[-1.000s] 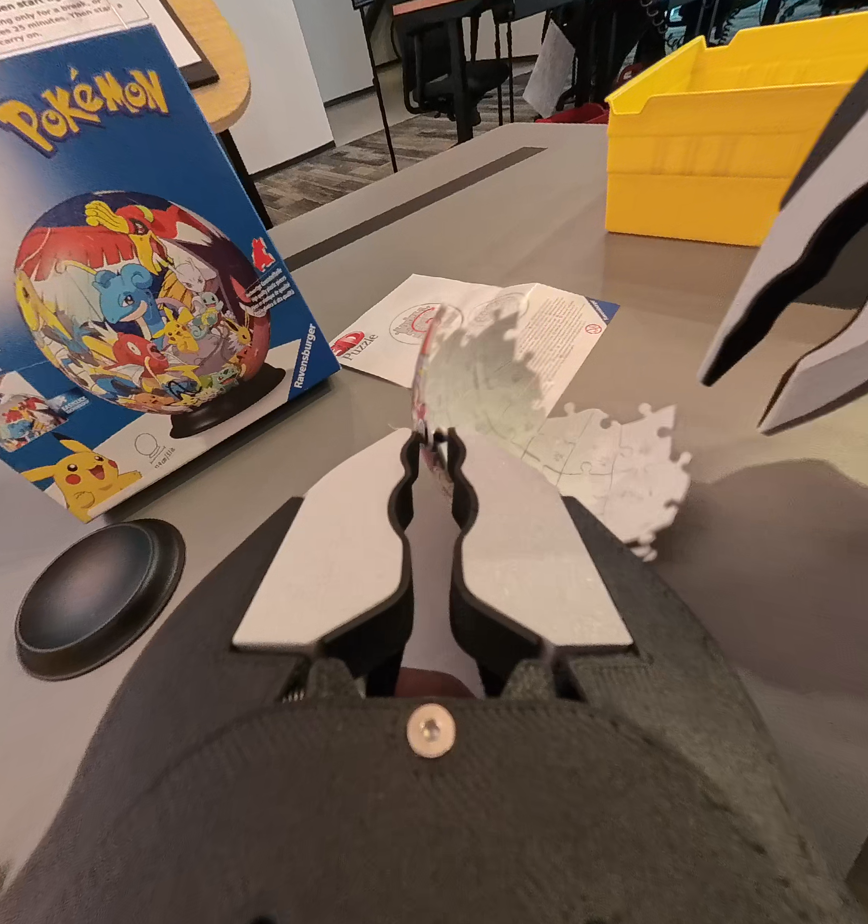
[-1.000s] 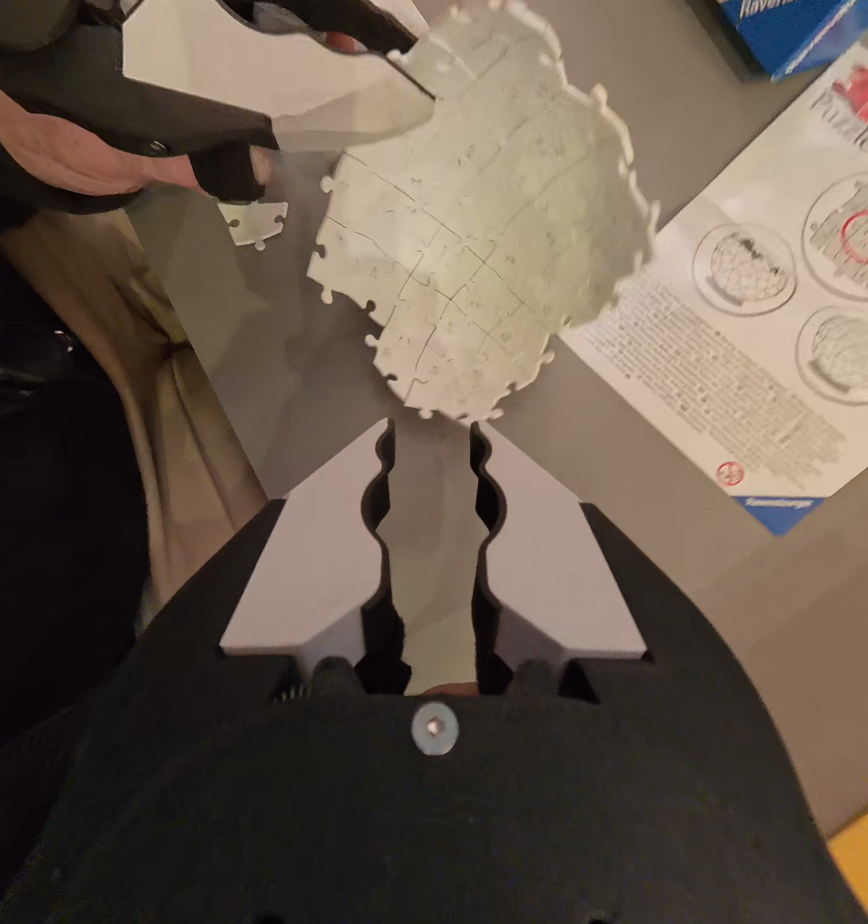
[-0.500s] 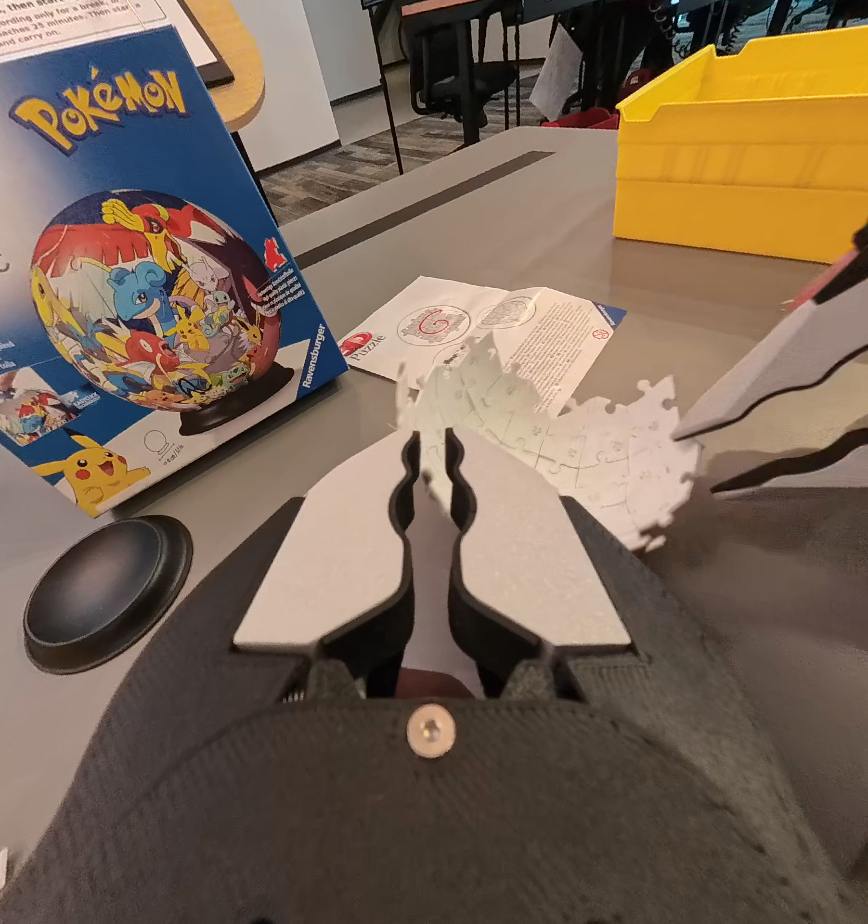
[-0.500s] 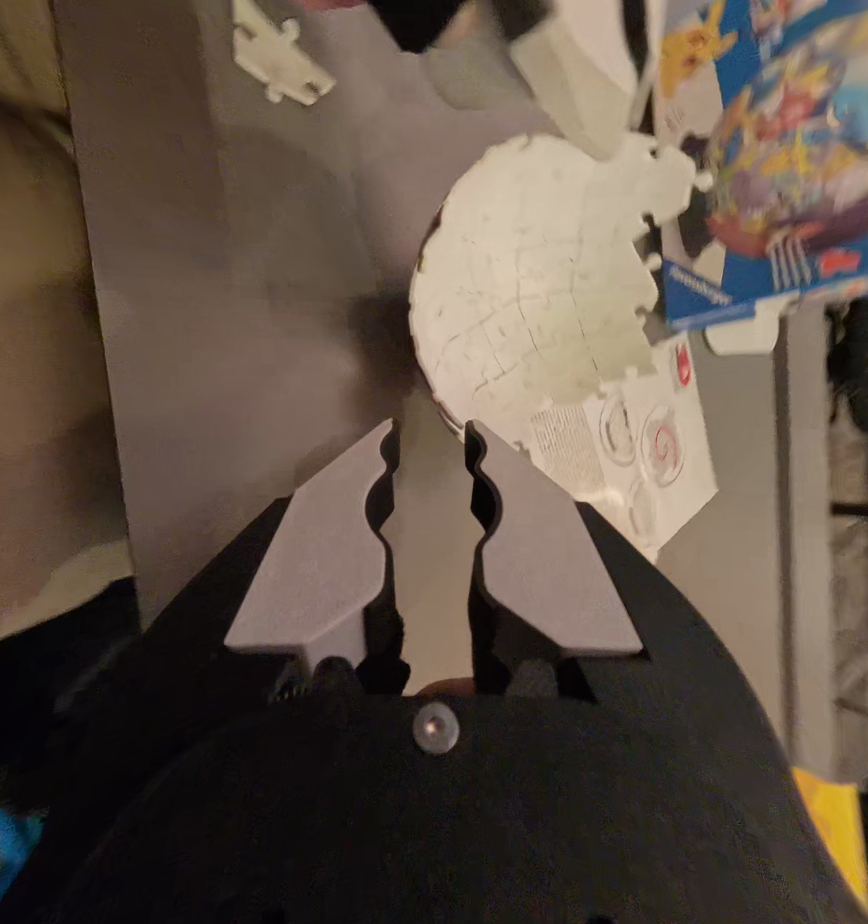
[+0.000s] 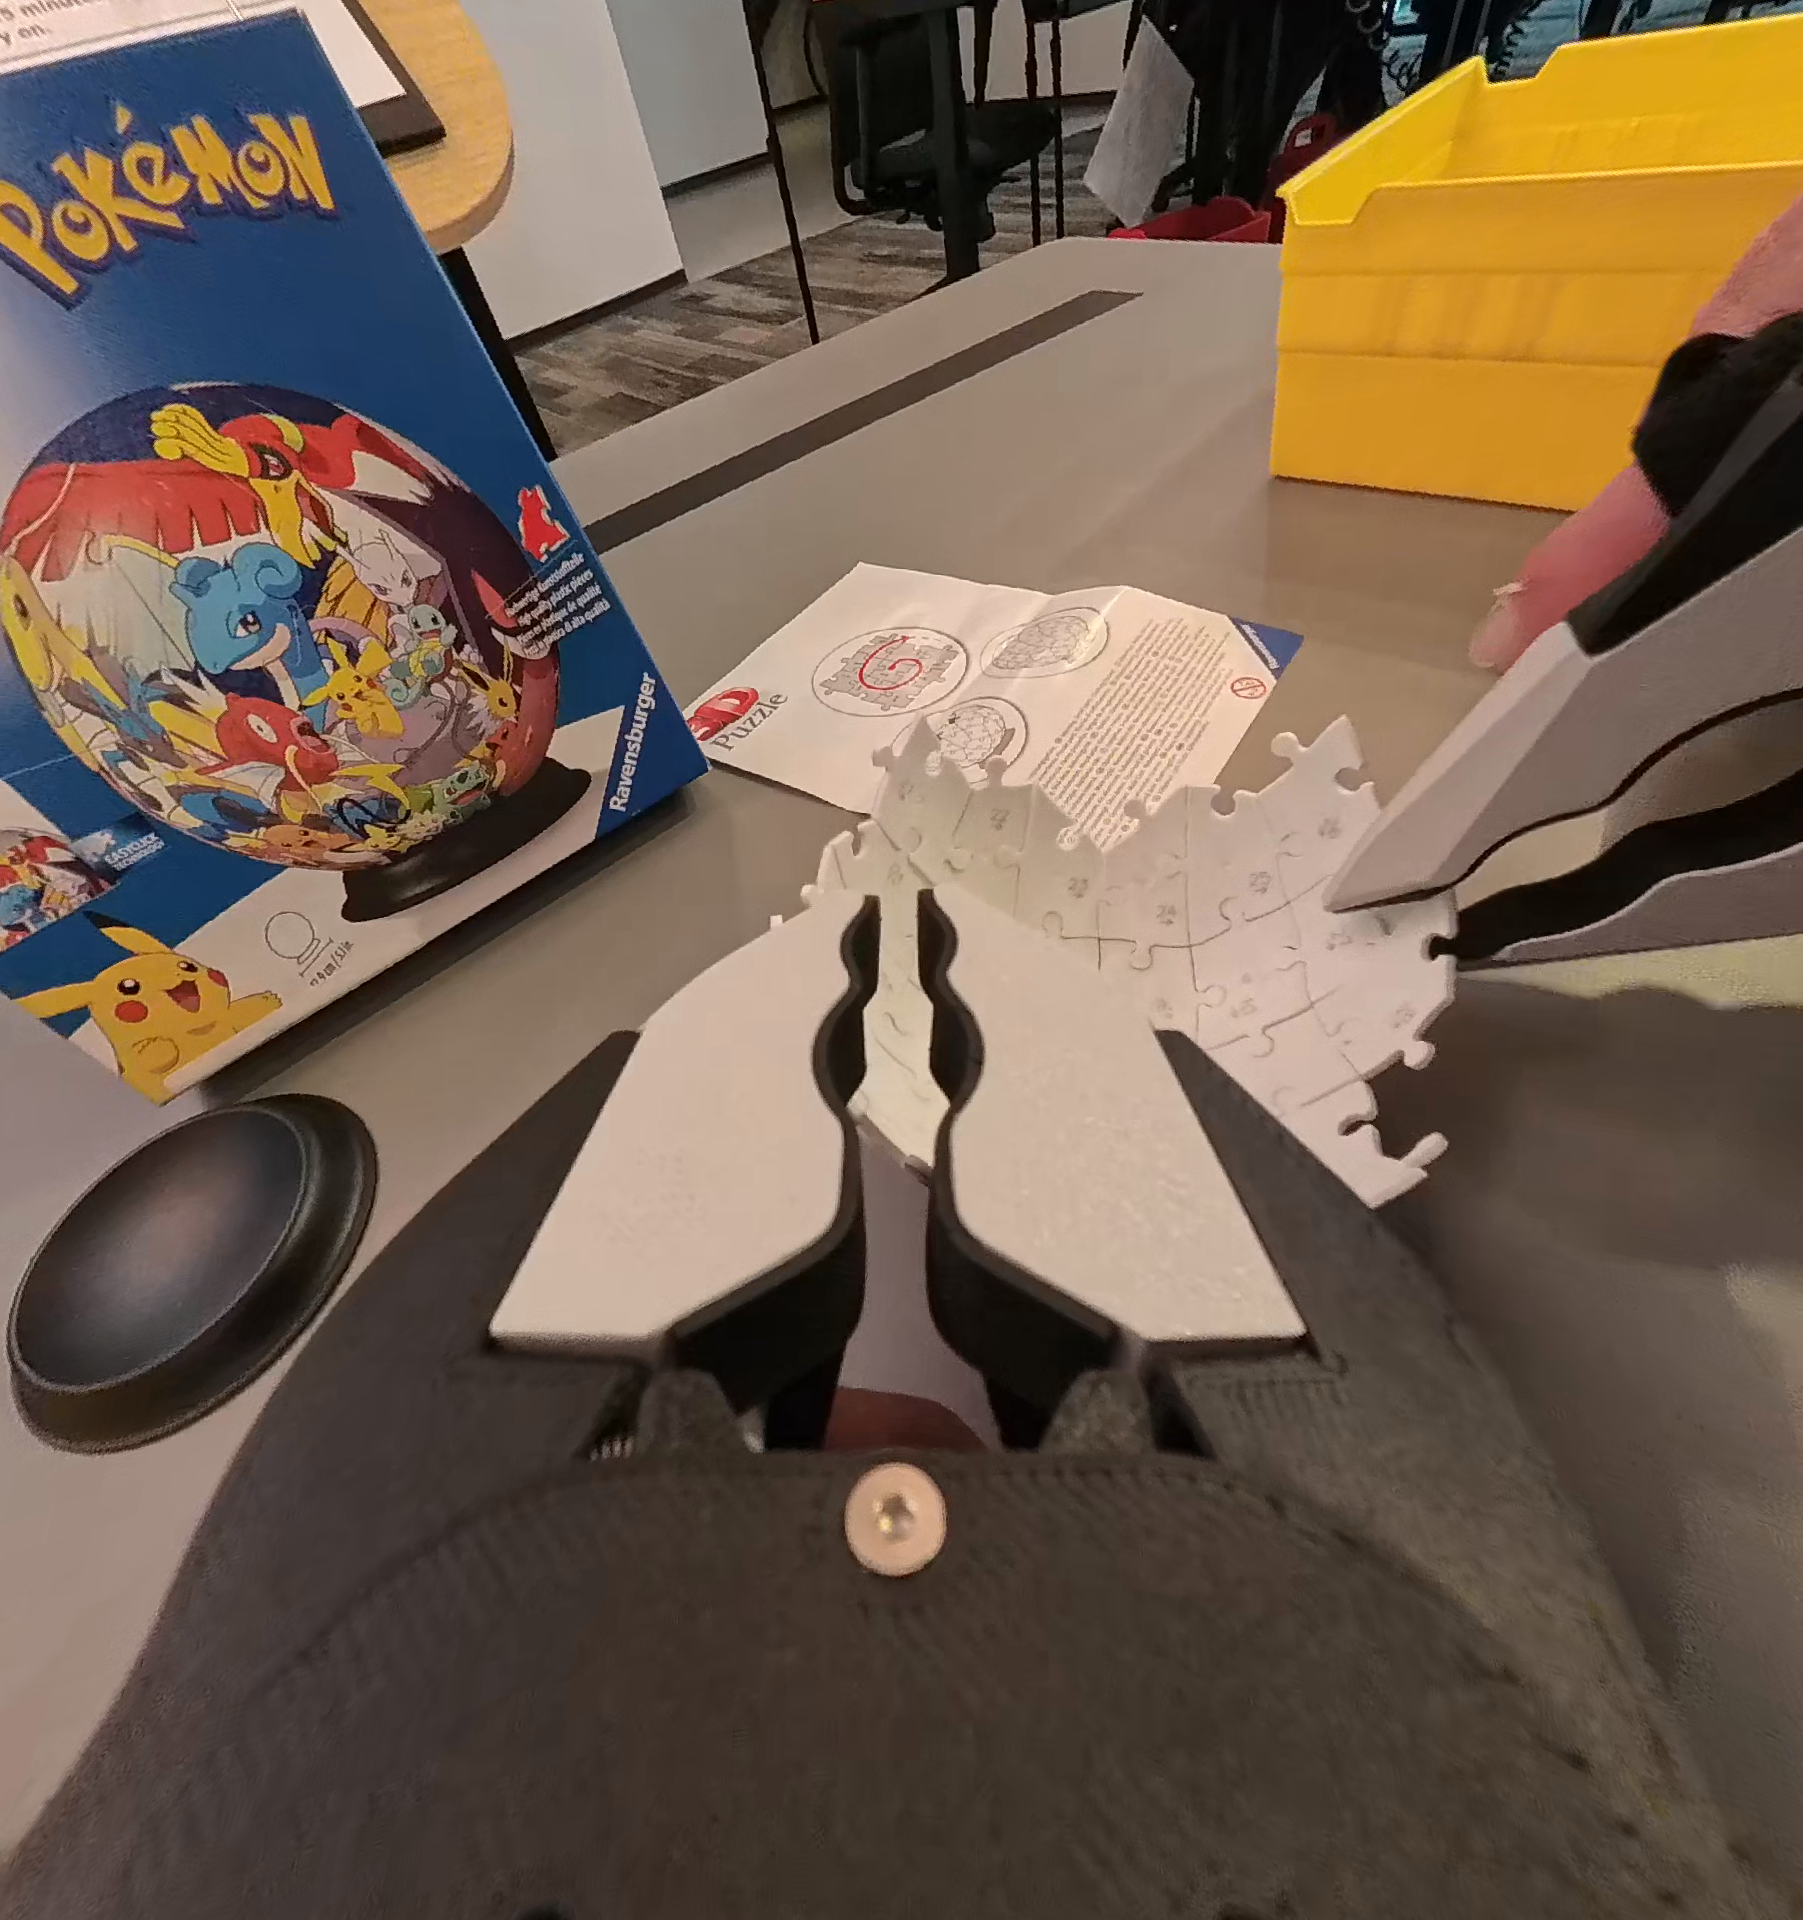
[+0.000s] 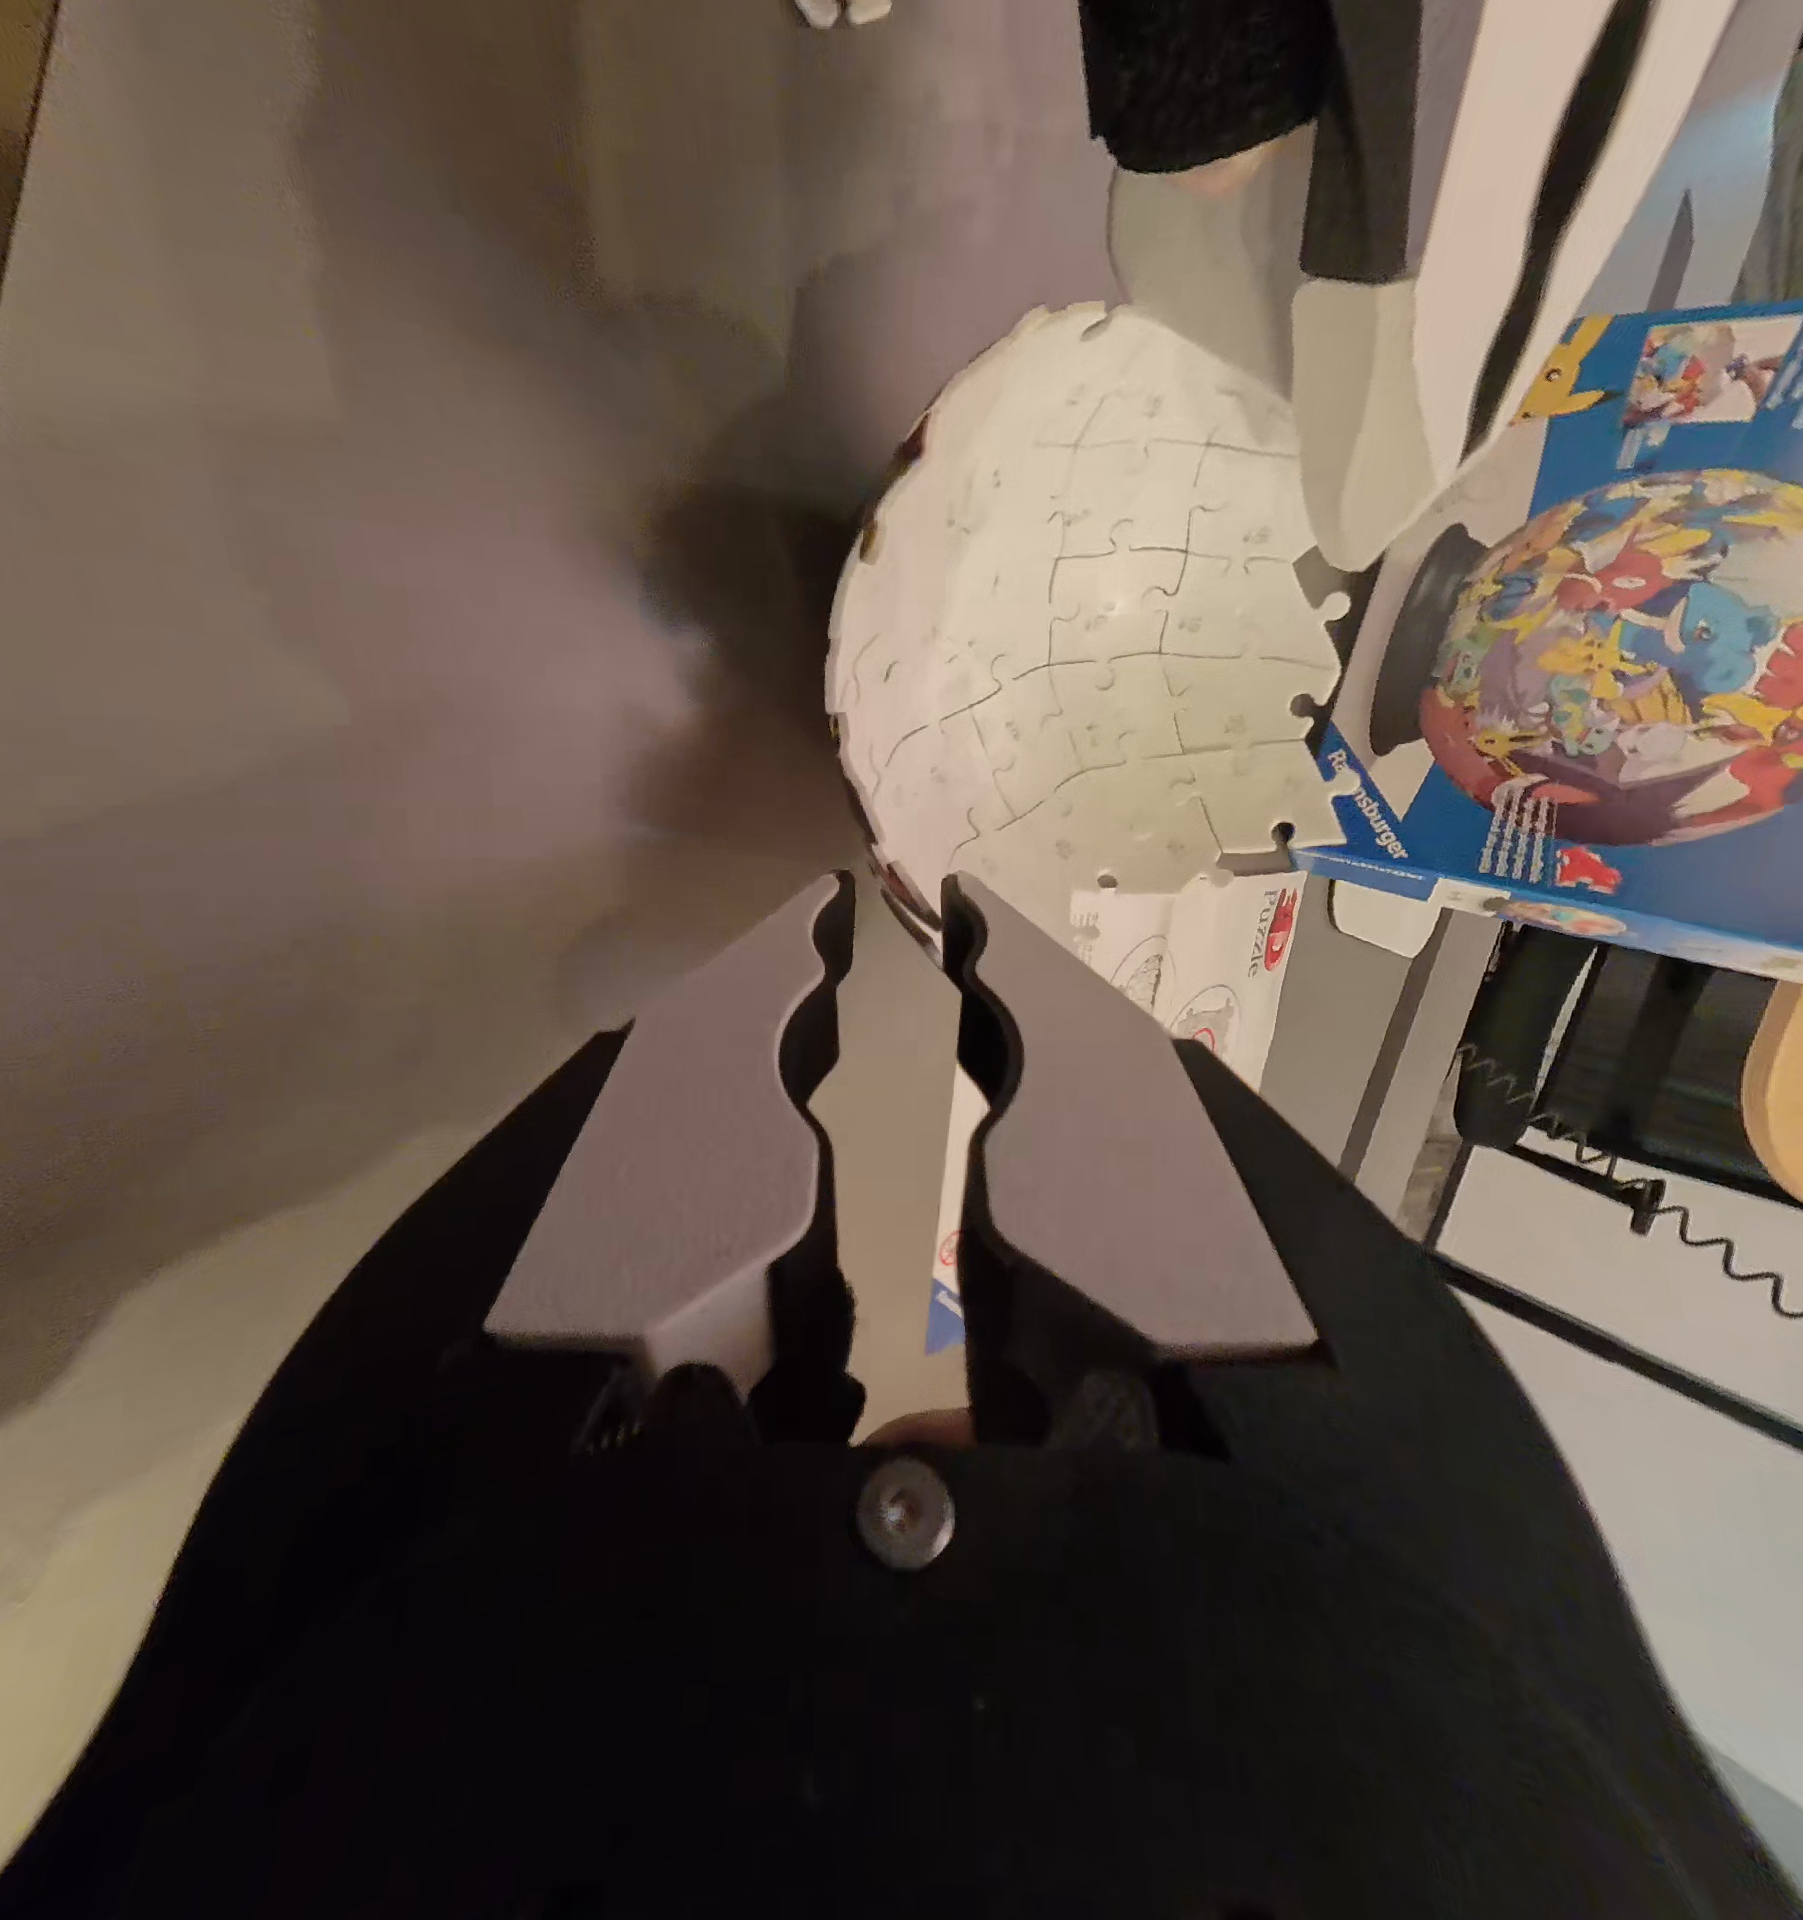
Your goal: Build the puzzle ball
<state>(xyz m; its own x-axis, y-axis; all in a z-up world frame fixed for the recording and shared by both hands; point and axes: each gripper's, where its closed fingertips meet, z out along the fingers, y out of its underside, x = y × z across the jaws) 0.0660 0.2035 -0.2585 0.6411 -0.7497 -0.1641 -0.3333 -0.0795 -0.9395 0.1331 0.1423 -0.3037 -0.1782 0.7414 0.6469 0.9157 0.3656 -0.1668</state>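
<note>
- One curved, half-built puzzle shell [image 5: 1229,914], white inner side showing, sits at the centre of the grey table [image 5: 1032,416]; in the right wrist view the same shell [image 6: 1084,644] lies at 12 o'clock from the fingers.
- Two grippers. The left gripper [image 5: 899,914] has its jaws narrow with the shell's near edge between them; a firm pinch cannot be told.
- The right gripper [image 5: 1396,920] comes in from 3 o'clock, jaws narrowly parted with the shell's far rim between the tips; in its own view the right gripper [image 6: 897,894] shows a small gap, and contact is hard to judge.
- One blue puzzle box [image 5: 253,540] stands at 10 o'clock, cut off at the left edge.
- One black round stand [image 5: 190,1257] at 8 o'clock.
- One instruction sheet [image 5: 1011,675] at 12 o'clock, partly hidden by the shell.
- One yellow bin [image 5: 1499,312] at 2 o'clock, cut off at the right.
- One loose white piece [image 6: 840,8] at the right wrist view's top edge, mostly cropped; that view is blurred.
</note>
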